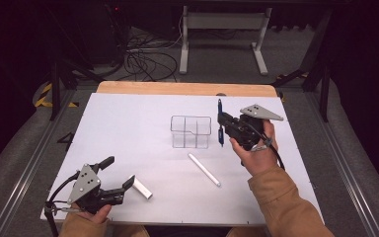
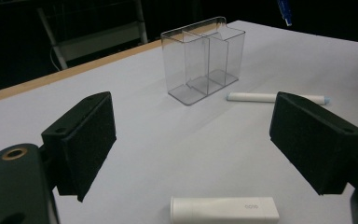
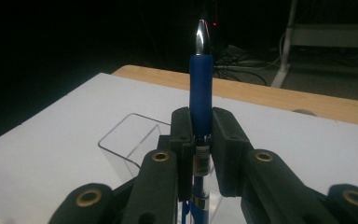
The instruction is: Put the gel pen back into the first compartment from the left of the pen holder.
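The blue pen (image 1: 220, 123) stands upright in the right hand-held gripper (image 1: 223, 123), clamped at mid-barrel and held just beside the clear plastic organizer (image 1: 191, 132), which sits on the worktop (image 1: 128, 128) divided into compartments. Nearer the person from that gripper lies a white marker (image 1: 204, 169), slim and cylindrical; the left hand-held gripper (image 1: 121, 173) rests low with its jaws spread wide and nothing between them, a white cap-like tube (image 1: 142, 187) just beside one jaw tip. In the left gripper view, the organizer (image 2: 204, 60) shows thin, glossy, see-through walls with inner partitions, well ahead of the open jaws; the white tube (image 2: 223, 209) lies flat just below them, matte and smooth, and the marker (image 2: 275, 97) lies beyond the far jaw. In the right gripper view, the pen (image 3: 201, 88) rises between the two black pads, a rubbery blue grip section topped by a shiny metal tip, with the organizer's rim (image 3: 121, 135) below and to one side. Judging from this, the pen could catch a thin wall if lowered off-line, tipping the light organizer, or slip in the narrow grip.
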The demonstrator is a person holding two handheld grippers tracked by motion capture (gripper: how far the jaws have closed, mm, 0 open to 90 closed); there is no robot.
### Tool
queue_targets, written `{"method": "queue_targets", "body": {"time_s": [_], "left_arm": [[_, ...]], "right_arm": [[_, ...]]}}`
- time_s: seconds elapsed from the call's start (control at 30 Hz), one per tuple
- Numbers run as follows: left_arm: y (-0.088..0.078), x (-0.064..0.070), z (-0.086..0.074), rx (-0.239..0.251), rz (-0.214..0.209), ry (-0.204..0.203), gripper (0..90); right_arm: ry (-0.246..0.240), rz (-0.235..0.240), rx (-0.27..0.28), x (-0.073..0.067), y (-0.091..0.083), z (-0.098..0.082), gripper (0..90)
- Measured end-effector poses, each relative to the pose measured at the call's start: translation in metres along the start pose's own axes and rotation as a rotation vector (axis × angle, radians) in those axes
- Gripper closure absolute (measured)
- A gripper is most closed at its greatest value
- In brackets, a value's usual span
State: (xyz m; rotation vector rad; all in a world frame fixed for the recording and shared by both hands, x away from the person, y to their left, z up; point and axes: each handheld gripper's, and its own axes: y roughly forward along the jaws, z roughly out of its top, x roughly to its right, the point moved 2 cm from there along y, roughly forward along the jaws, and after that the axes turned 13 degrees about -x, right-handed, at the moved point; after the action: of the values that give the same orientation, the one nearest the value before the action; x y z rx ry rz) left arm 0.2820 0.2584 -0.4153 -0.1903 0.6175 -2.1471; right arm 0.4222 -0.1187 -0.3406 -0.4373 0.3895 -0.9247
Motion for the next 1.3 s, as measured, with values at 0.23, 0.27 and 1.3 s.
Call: {"method": "queue_targets", "body": {"time_s": [0.23,0.27,1.3], "left_arm": [[0.000,0.000,0.000,-0.001,0.001,-0.003,15.2],[0.000,0.000,0.000,-0.001,0.001,-0.003,15.2],[-0.001,-0.002,-0.001,0.003,-0.005,-0.011,15.2]], "right_arm": [[-0.026,0.008,0.063,-0.009,0.008,0.006,80.1],[-0.034,0.010,0.066,-0.011,0.009,0.008,80.0],[-0.065,0.077,0.069,-0.048,0.059,0.042,79.9]]}}
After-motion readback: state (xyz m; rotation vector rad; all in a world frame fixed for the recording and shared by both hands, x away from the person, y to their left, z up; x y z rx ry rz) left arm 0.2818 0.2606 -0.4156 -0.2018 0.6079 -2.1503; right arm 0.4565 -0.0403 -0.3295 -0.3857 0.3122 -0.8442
